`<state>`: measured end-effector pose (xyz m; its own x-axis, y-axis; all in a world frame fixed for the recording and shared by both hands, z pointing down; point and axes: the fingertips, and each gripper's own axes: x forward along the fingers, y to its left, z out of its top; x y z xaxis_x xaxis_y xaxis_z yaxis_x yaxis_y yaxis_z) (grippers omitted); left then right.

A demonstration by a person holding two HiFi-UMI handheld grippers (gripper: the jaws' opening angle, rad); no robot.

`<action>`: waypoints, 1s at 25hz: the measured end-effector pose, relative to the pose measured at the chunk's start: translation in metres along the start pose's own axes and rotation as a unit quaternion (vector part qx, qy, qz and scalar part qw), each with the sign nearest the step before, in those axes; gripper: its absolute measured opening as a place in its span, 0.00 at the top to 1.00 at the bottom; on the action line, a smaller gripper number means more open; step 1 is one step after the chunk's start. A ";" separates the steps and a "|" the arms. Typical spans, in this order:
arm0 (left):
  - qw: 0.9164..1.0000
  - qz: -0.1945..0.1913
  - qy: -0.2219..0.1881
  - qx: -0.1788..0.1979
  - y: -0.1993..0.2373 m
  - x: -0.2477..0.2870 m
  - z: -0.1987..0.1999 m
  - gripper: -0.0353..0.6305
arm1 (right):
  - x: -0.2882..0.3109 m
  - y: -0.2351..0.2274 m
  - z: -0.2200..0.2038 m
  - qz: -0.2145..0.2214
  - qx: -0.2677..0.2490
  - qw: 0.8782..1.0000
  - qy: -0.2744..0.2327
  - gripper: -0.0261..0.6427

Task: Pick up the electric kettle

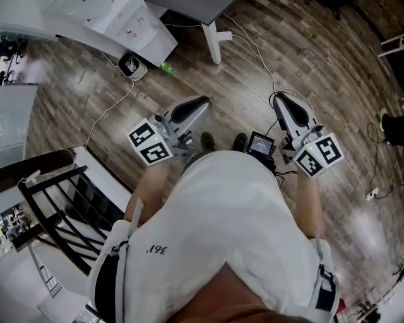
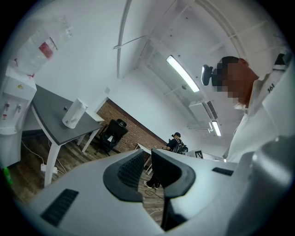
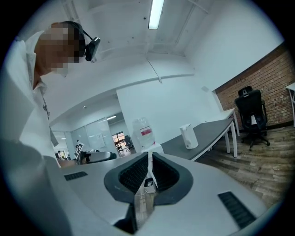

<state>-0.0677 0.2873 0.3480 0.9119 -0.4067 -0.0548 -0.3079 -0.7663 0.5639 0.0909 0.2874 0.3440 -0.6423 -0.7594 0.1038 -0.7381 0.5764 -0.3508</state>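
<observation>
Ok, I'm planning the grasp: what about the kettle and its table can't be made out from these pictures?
Kettle: far and small in both gripper views; handle side, lid and base cannot be told.
Head view: kettle not in frame; the table is cut off by the top edge.
Right gripper view: the table's left end is hidden behind the right gripper.

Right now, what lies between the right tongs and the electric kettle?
In the right gripper view, only wooden floor and a bare stretch of grey desk top separate the shut right tongs from the electric kettle; the water dispenser stands left of it.
</observation>
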 end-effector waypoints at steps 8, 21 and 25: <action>1.000 0.019 -0.011 0.006 -0.005 0.023 -0.005 0.88 | -0.009 -0.022 -0.003 0.020 -0.004 1.000 0.017 0.90; 0.999 0.041 -0.009 0.006 -0.009 0.049 -0.018 0.88 | -0.019 -0.057 -0.009 0.026 0.023 0.999 0.013 0.87; 0.999 0.043 -0.006 0.007 -0.006 0.053 -0.017 0.88 | -0.014 -0.065 -0.008 0.019 0.029 0.999 0.010 0.87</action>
<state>-0.0132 0.2790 0.3557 0.8785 -0.4774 -0.0167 -0.3887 -0.7347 0.5560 0.1462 0.2632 0.3730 -0.6741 -0.7307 0.1084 -0.7006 0.5859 -0.4073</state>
